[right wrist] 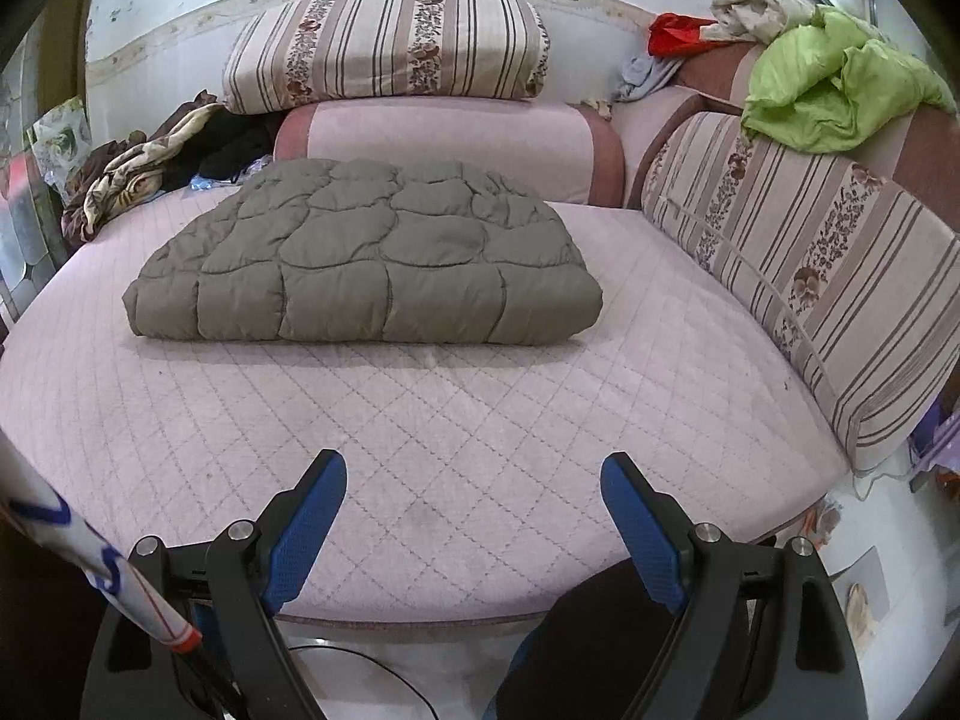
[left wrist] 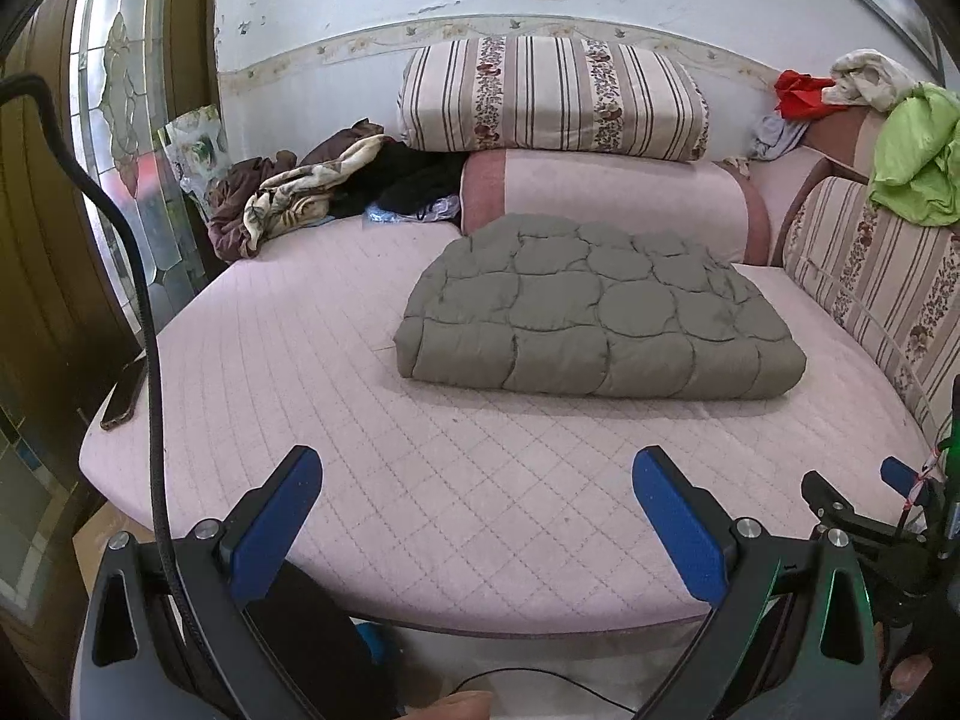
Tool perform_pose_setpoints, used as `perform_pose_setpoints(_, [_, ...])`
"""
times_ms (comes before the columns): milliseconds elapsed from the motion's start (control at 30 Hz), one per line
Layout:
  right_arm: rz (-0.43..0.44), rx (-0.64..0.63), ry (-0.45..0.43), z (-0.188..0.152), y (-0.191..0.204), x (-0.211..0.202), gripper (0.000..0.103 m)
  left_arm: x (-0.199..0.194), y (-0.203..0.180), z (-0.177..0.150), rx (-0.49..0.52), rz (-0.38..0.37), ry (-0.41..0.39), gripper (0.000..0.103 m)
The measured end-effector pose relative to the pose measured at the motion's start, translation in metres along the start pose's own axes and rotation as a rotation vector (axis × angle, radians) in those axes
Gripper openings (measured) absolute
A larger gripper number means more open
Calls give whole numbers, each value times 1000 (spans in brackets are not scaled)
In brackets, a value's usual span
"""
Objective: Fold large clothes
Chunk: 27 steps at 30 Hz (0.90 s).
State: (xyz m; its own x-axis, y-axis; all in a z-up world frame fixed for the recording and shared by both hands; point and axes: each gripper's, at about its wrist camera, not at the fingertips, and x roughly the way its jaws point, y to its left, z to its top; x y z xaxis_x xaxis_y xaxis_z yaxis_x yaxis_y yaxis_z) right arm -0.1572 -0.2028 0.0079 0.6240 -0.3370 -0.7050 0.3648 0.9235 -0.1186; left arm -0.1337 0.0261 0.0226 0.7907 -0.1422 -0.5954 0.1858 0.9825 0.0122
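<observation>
A grey-green quilted garment (left wrist: 600,312) (right wrist: 366,264) lies folded into a thick rectangular bundle on the pink quilted bed (left wrist: 420,480) (right wrist: 450,420), toward the back. My left gripper (left wrist: 477,474) hovers open over the bed's front edge, well short of the bundle, nothing between its blue pads (left wrist: 282,516). My right gripper (right wrist: 474,480) is likewise open and empty near the front edge, its fingers (right wrist: 642,528) spread wide. In the left wrist view, the right gripper's tip (left wrist: 900,480) shows at the far right.
Striped and pink cushions (left wrist: 552,96) (right wrist: 384,42) are stacked at the back wall, another striped cushion (right wrist: 810,276) lines the right side. Crumpled clothes (left wrist: 288,192) (right wrist: 132,174) sit back left, a lime green cloth (left wrist: 918,162) (right wrist: 840,84) back right. A phone (left wrist: 123,396) lies at the left edge.
</observation>
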Motion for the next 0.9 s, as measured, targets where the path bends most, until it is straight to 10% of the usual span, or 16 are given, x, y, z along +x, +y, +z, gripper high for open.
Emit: perform_pose_setpoints(900, [-32, -9, 70, 2, 5, 18, 90, 27, -1, -2, -18, -11, 75, 103])
